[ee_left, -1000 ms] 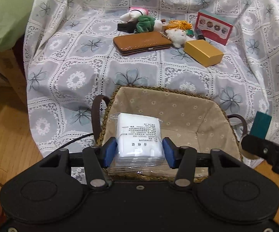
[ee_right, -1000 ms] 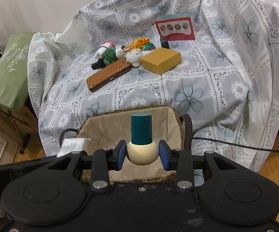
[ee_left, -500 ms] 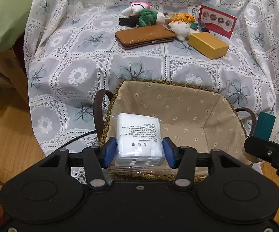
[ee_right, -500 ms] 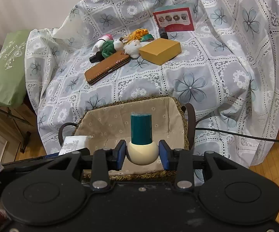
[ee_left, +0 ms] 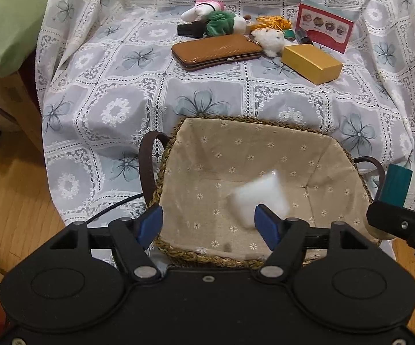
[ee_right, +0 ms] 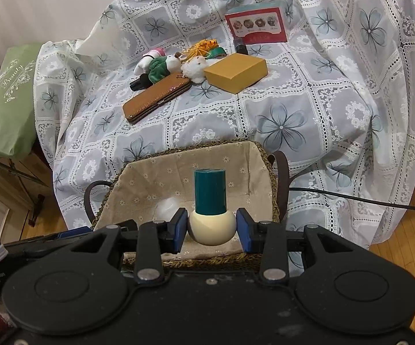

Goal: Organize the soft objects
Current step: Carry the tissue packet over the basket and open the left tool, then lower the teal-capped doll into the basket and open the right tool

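A cloth-lined woven basket [ee_left: 265, 146] [ee_right: 155, 166] sits at the front of the draped chair. My left gripper [ee_left: 209, 224] hangs over its near rim, jaws opening, with nothing between the pads. A white packet [ee_left: 260, 198] [ee_right: 165, 207], blurred, is falling inside the basket. My right gripper [ee_right: 211, 227] is shut on a cream ball with a teal cylinder on top [ee_right: 210, 201] [ee_left: 395, 184], held above the basket's near side. At the back lie a green and white plush [ee_left: 222, 23] [ee_right: 161, 67] and a white fluffy toy [ee_left: 269, 41] [ee_right: 194, 69].
A brown wallet [ee_left: 217, 51], a yellow box [ee_left: 311, 63], a red and teal card box [ee_left: 325, 27] and yellow string [ee_left: 273, 23] lie on the flowered cloth. A green bag [ee_right: 3, 97] stands at the left. A black cable [ee_right: 351, 199] crosses the cloth's right side. Wooden floor surrounds the chair.
My left gripper has let go of the white packet, which now drops into the basket. The right gripper keeps its grip on the cream and teal object.
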### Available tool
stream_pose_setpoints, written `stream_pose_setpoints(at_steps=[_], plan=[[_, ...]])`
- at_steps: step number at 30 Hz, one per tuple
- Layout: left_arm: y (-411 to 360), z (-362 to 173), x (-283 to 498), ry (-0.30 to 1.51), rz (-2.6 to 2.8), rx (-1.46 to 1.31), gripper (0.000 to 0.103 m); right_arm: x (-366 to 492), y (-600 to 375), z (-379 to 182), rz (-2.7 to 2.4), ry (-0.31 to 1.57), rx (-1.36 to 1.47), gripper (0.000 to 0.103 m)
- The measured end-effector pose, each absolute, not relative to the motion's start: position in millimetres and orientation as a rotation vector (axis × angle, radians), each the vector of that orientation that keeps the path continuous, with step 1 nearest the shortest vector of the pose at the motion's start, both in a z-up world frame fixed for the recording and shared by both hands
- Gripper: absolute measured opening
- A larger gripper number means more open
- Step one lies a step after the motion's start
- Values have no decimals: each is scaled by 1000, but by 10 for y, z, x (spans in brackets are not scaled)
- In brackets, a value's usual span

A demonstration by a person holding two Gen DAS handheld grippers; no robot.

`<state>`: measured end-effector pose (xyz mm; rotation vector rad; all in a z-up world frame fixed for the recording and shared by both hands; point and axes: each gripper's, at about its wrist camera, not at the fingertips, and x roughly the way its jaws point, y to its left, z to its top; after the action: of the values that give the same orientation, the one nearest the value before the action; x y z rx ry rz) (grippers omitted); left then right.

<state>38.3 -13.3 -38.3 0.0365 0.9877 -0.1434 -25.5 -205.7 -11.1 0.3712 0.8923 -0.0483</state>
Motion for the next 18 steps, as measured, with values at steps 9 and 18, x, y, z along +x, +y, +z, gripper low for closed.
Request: stream_pose_setpoints(at_steps=[9, 18], plan=[[-129, -375, 376, 989, -146, 39, 67, -241, -2047, -137, -50, 900, 368, 39], [-130, -365, 353, 983, -147, 41, 67, -262, -2048, -126, -55, 900, 367, 39]])
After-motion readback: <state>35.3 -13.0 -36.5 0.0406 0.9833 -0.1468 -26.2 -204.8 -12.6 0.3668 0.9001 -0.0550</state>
